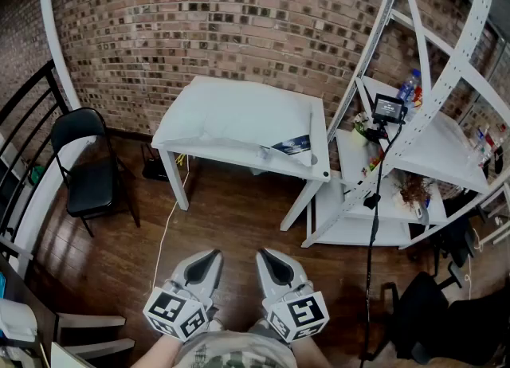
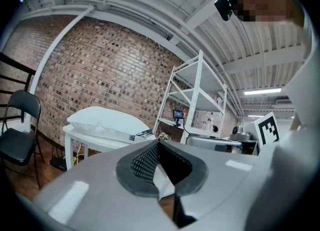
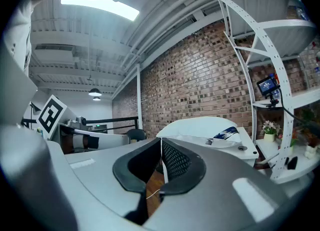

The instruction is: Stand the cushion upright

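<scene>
The cushion [image 1: 239, 115] lies flat on the white surface [image 1: 215, 154] against the brick wall [image 1: 199, 24], between a black chair [image 1: 88, 175] and a shelf rack [image 1: 414, 143]. The left gripper [image 1: 210, 256] and right gripper [image 1: 266, 256] hang side by side above the wooden floor [image 1: 239, 223], well apart from the cushion. The fingers [image 2: 142, 167] of each are closed together and hold nothing.

The label [image 1: 292, 145] on the cushion [image 1: 239, 111] bears print too small to read. The things on the shelf rack [image 1: 434, 147] are too small to name. The head view's bottom edge cuts off the person's forearms [image 1: 163, 350].
</scene>
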`<move>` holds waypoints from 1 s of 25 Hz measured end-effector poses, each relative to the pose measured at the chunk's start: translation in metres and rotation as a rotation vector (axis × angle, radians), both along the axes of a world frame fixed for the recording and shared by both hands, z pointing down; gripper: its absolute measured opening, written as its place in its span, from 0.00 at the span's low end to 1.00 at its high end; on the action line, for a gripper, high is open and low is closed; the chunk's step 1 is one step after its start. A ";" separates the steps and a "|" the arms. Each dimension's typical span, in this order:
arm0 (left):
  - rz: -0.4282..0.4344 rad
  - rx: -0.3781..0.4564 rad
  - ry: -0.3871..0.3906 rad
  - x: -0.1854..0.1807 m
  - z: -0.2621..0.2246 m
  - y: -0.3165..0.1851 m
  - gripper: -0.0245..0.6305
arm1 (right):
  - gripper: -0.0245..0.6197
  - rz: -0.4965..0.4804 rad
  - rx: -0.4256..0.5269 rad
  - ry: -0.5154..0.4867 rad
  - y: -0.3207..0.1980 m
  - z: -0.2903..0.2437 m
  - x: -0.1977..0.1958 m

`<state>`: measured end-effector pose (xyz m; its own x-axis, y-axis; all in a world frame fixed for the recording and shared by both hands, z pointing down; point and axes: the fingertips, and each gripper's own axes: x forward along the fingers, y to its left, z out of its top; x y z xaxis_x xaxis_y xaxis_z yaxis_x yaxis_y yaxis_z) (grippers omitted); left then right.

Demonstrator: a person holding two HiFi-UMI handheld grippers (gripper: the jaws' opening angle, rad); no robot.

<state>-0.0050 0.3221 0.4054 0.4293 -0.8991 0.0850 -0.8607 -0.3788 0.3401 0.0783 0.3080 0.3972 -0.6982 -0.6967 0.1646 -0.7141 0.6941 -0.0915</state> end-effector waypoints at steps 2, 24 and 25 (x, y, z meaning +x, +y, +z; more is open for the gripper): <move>-0.023 0.004 -0.002 -0.016 -0.002 0.000 0.04 | 0.05 -0.017 -0.009 0.007 -0.002 0.002 -0.014; -0.091 -0.021 -0.005 -0.038 0.005 -0.128 0.04 | 0.05 -0.073 0.008 -0.010 -0.136 0.004 -0.027; -0.085 -0.020 -0.004 -0.034 0.004 -0.139 0.04 | 0.05 -0.072 0.011 -0.012 -0.146 0.003 -0.025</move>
<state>-0.0385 0.1831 0.4091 0.3511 -0.9305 0.1045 -0.8909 -0.2976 0.3430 0.0536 0.1624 0.3999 -0.7487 -0.6460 0.1484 -0.6609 0.7448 -0.0922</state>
